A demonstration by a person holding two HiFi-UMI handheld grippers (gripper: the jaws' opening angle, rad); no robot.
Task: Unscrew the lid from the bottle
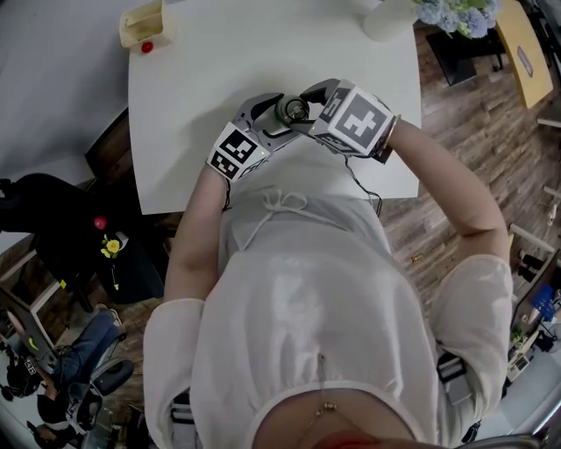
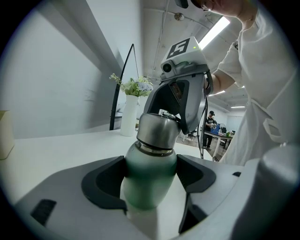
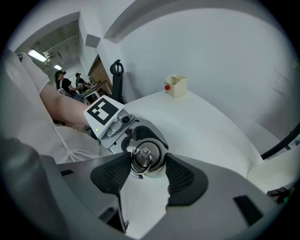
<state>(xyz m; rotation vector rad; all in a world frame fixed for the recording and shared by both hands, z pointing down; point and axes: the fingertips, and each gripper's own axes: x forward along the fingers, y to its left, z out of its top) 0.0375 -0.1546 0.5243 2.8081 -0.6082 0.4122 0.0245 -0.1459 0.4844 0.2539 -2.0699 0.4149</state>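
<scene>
A green bottle point(image 2: 149, 180) with a steel lid point(image 2: 157, 130) stands upright over the white table point(image 1: 263, 53), near its front edge. My left gripper point(image 2: 151, 164) is shut on the bottle's body, a dark pad on each side. My right gripper point(image 3: 146, 165) comes down from above, and its pads press on both sides of the lid point(image 3: 145, 157), which has a ring on top. In the head view both grippers meet at the lid point(image 1: 292, 110), the left gripper point(image 1: 267, 118) from the left and the right gripper point(image 1: 308, 101) from the right.
A cream box with a red ball point(image 1: 143, 26) sits at the table's far left corner. A white vase of flowers point(image 1: 390, 17) stands at the far right. The table's front edge lies just behind the grippers, against the person's body. A dark chair point(image 1: 53, 237) stands to the left.
</scene>
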